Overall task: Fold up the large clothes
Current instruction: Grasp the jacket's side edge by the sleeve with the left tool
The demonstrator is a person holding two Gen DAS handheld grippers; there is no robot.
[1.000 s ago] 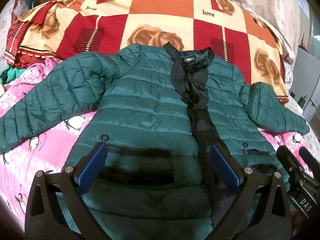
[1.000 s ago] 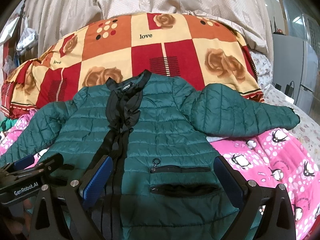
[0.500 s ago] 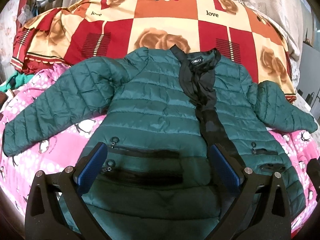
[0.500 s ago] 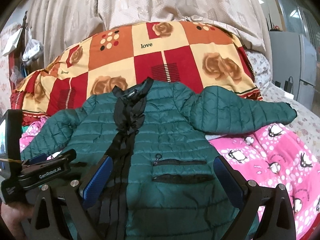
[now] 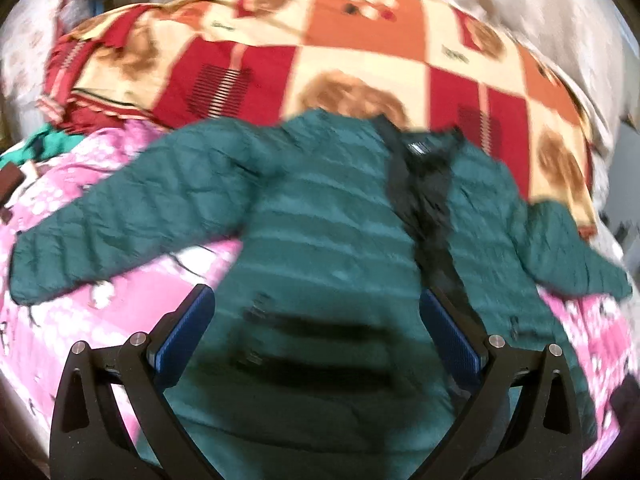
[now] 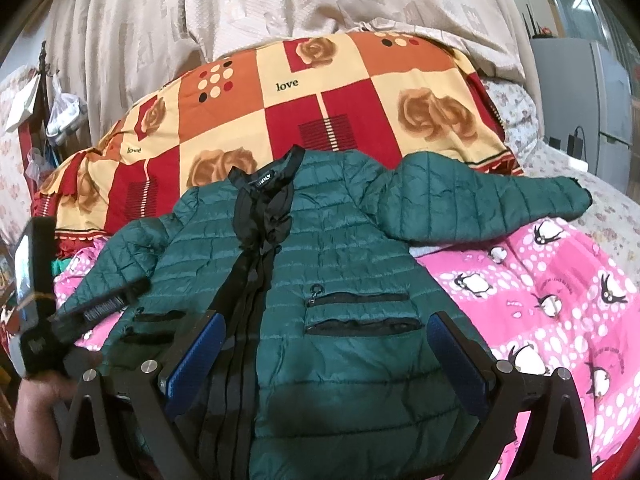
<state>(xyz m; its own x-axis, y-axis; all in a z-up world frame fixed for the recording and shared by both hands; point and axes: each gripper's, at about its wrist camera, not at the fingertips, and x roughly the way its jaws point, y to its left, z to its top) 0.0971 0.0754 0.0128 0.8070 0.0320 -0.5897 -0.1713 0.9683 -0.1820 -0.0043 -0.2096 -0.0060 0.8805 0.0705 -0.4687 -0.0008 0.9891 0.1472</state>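
A dark green quilted jacket (image 6: 340, 264) with a black collar and black front zip lies flat, front side up, on a pink penguin-print sheet, both sleeves spread outward; it also fills the blurred left wrist view as the jacket (image 5: 332, 240). My right gripper (image 6: 326, 344) hovers open above the lower hem, near the pocket zips, with nothing between its blue pads. Over the hem's left half my left gripper (image 5: 316, 328) is open too and holds nothing. In the right wrist view the left gripper's body (image 6: 100, 308) shows at the left edge, held by a hand (image 6: 36, 404).
A red, orange and cream patchwork quilt (image 6: 320, 112) is heaped behind the jacket, with a beige curtain (image 6: 260, 4) beyond it. The pink penguin sheet (image 6: 560, 300) spreads to the right. A grey appliance (image 6: 576, 100) stands at far right; clutter hangs at far left.
Both grippers have drawn back and up from the jacket, so more of it and both sleeves show. The left wrist view is now motion-blurred. The jacket has not moved.
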